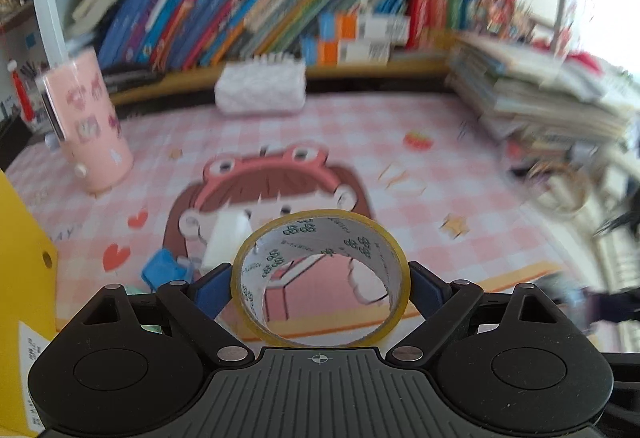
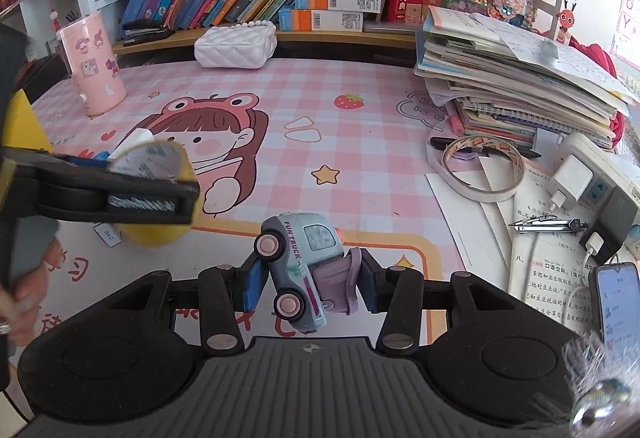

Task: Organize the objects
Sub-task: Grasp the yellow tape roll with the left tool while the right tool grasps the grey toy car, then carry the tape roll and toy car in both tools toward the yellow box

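Note:
A roll of clear tape (image 1: 320, 234) with a yellowish rim stands on edge between the blue pads of my left gripper (image 1: 320, 278), which is shut on it from both sides, above the pink checked desk mat (image 1: 460, 166). In the right wrist view the same tape roll (image 2: 156, 234) and left gripper (image 2: 160, 194) hang at the left, held by a person's hand (image 2: 24, 294). My right gripper (image 2: 312, 282) is shut on a small pale blue toy truck (image 2: 296, 262) with pink wheels, tipped nose-up over the mat.
A pink cup (image 2: 94, 66) and a white quilted purse (image 2: 236, 46) stand at the back under a shelf of books. Stacked books (image 2: 512, 86), a second tape ring (image 2: 480, 170), a power strip (image 2: 592, 182) and a phone (image 2: 618, 306) crowd the right. A yellow box (image 1: 24, 278) stands left.

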`<state>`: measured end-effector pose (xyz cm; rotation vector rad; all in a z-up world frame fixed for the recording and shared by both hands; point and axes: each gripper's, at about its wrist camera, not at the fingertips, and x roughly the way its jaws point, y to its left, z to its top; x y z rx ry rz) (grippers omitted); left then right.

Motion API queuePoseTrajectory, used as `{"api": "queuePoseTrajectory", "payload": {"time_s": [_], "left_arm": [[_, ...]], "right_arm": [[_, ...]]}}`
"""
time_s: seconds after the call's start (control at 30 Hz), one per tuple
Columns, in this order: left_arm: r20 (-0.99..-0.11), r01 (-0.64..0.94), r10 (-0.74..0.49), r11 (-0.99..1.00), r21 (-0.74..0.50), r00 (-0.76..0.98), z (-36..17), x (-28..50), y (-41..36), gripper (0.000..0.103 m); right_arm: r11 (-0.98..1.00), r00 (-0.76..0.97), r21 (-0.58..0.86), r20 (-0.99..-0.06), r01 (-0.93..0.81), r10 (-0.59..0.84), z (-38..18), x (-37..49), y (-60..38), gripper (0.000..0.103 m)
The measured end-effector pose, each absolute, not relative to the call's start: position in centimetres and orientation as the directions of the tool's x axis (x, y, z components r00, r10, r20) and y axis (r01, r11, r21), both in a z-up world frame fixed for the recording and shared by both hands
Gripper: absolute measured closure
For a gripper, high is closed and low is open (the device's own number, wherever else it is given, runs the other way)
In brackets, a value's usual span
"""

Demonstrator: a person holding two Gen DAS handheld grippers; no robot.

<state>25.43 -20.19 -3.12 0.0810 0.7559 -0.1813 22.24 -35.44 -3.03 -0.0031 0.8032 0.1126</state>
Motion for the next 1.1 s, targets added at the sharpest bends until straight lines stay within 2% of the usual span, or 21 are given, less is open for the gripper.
{"api": "queuePoseTrajectory", "payload": {"time_s": [0.17, 0.53, 1.1], "left_arm": [[-0.642, 0.179, -0.161, 0.983, -0.038, 0.749, -0.8, 22.6, -18.4, 0.012], [-0.663, 0.068, -0.098, 0.995, -0.071, 0.742, -1.0, 16.0, -12.1, 0.012], [-0.636, -0.071, -0.028, 0.989, -0.130, 0.771, 0.1, 5.4, 0.5, 0.012]], "right_arm": [[0.993, 0.685, 0.049, -0.721, -0.107, 0.109, -3.0, 22.1, -34.7, 0.059], [0.978, 0.670, 0.039, -0.723, -0.203, 0.168, -2.7, 19.5, -29.3, 0.059], [0.950, 0.677, 0.021, -0.696, -0.313, 0.239, -0.1, 11.0, -17.4, 0.059]]}}
